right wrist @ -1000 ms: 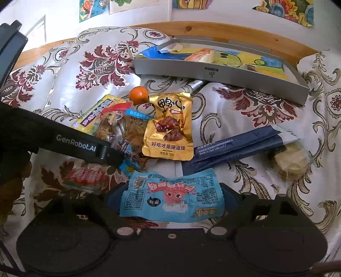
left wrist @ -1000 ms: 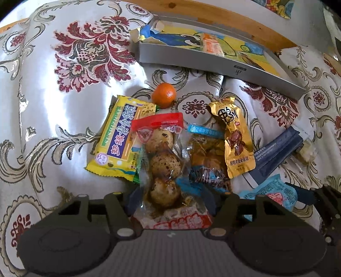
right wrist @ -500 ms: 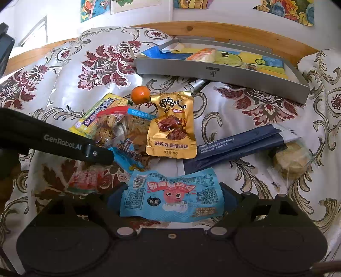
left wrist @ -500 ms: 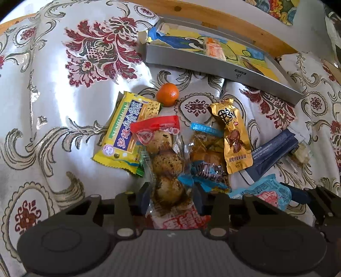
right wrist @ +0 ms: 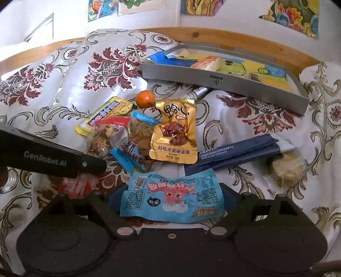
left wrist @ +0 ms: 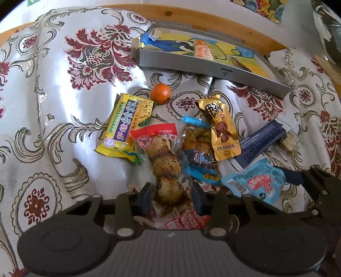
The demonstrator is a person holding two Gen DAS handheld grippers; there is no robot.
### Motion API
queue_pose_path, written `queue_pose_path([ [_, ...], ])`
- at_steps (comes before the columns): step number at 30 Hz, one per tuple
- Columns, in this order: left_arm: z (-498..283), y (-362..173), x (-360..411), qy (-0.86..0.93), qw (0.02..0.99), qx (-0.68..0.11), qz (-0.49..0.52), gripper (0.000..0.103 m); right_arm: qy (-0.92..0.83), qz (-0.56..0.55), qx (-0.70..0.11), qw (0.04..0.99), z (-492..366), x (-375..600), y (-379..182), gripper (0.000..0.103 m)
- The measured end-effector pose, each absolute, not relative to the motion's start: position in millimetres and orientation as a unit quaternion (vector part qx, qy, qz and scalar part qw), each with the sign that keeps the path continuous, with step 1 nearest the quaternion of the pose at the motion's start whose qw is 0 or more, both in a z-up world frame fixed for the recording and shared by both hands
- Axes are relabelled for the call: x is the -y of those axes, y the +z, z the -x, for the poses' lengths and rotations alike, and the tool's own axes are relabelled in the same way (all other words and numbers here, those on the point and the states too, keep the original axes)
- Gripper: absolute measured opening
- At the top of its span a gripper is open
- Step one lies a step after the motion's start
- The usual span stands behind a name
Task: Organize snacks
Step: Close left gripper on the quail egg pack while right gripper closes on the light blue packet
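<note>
Your left gripper (left wrist: pixel 171 192) pinches the egg pack (left wrist: pixel 165 164), low centre. Your right gripper (right wrist: pixel 170 198) grips the blue packet (right wrist: pixel 172 197), bottom centre. Grey tray (right wrist: pixel 223 82) sits upper right.

Each gripper is built of matt black plastic. On the left gripper (left wrist: pixel 171 199) a ribbed grey panel, two silver screws and dark blue fingers (left wrist: pixel 145 197) are seen. "GenRobot.AI" is printed in grey on its side (right wrist: pixel 45 159). Matching screws are carried by the right gripper (right wrist: pixel 170 199).

A floral tablecloth (left wrist: pixel 64 89) covers the wooden table (right wrist: pixel 213 34), and colourful pictures (right wrist: pixel 294 15) hang on the wall.
</note>
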State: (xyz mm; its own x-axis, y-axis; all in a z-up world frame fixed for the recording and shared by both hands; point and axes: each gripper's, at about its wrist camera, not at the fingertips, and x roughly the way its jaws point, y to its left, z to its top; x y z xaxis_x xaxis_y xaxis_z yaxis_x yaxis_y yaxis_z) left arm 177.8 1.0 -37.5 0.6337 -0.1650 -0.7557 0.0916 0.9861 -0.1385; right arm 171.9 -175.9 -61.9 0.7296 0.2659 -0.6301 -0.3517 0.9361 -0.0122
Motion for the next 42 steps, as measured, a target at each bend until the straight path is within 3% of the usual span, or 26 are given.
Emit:
queue_pose_path([
  [8,-175,-40,-2,-0.072,0.89,-0.447,0.047,0.043,0.17,0.078,-0.325,0.927,-169,174,-59,0.09],
  [10,-177,-40,-3,-0.071,0.889,-0.45,0.05,0.047,0.169,0.081,-0.325,0.927,-168,175,-59,0.09],
  [14,-183,-36,1,-0.065,0.886,-0.456,0.06,0.067,0.167,0.085,-0.325,0.927,-168,176,-58,0.09],
  [17,-190,-36,7,-0.054,0.885,-0.46,0.05,0.068,0.166,0.088,-0.325,0.927,-169,177,-58,0.09],
  [22,-201,-42,6,-0.035,0.876,-0.478,0.055,0.062,0.163,0.09,-0.322,0.928,-169,180,-57,0.09],
  [27,-202,-42,7,-0.035,0.877,-0.476,0.053,0.045,0.161,0.092,-0.317,0.93,-170,181,-56,0.09],
  [42,-180,-28,1,-0.052,0.892,-0.446,0.057,0.039,0.159,0.091,-0.303,0.935,-166,182,-48,0.09],
])
